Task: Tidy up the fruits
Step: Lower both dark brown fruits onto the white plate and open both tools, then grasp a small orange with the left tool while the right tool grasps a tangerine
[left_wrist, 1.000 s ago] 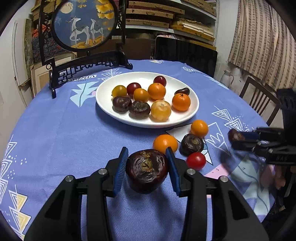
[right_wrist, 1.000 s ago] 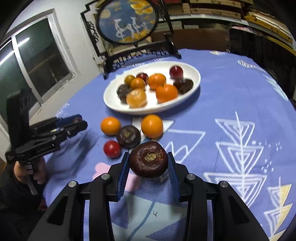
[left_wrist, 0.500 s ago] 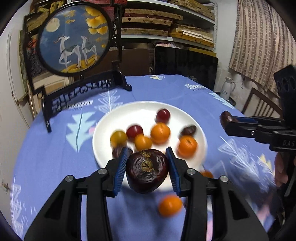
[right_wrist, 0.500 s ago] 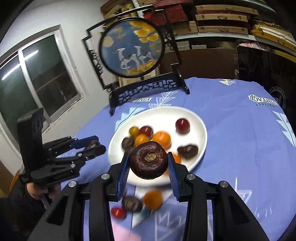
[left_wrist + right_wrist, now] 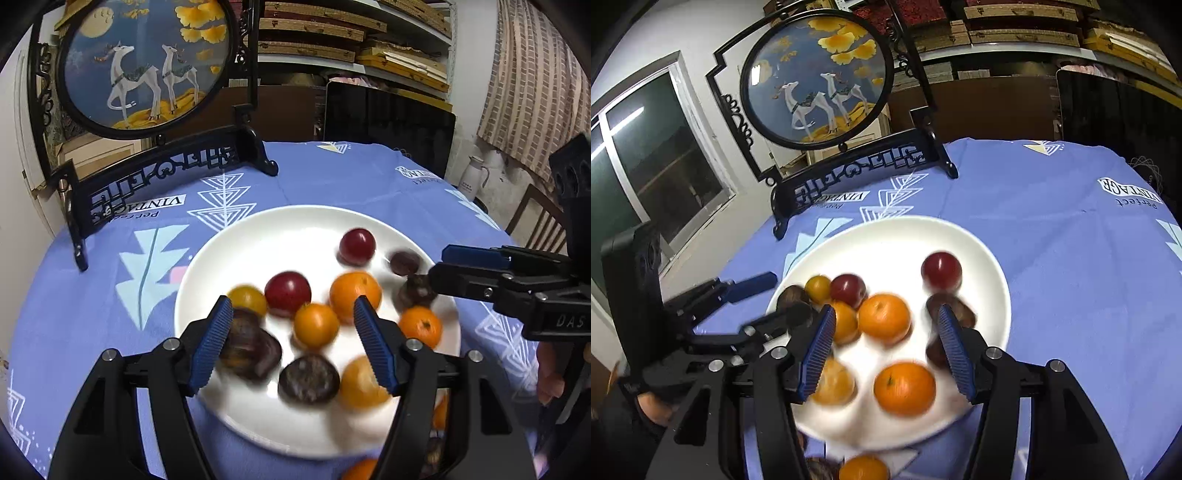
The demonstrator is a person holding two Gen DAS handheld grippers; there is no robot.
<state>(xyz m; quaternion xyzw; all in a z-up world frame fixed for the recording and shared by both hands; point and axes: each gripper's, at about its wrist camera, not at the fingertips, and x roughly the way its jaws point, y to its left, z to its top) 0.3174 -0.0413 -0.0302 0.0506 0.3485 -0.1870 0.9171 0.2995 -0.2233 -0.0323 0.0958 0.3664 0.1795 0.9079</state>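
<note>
Fruits on the plate mid-table, framed screen behind it

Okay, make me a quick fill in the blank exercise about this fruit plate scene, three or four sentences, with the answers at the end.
1. The fruits lie on a round plate whose colour is ____.
2. The jaws of the left gripper stand ____, holding nothing.
3. The tablecloth is mainly ____ in colour.
4. The round picture behind the plate shows two white ____.

Missing words: white; open; blue; deer
</note>
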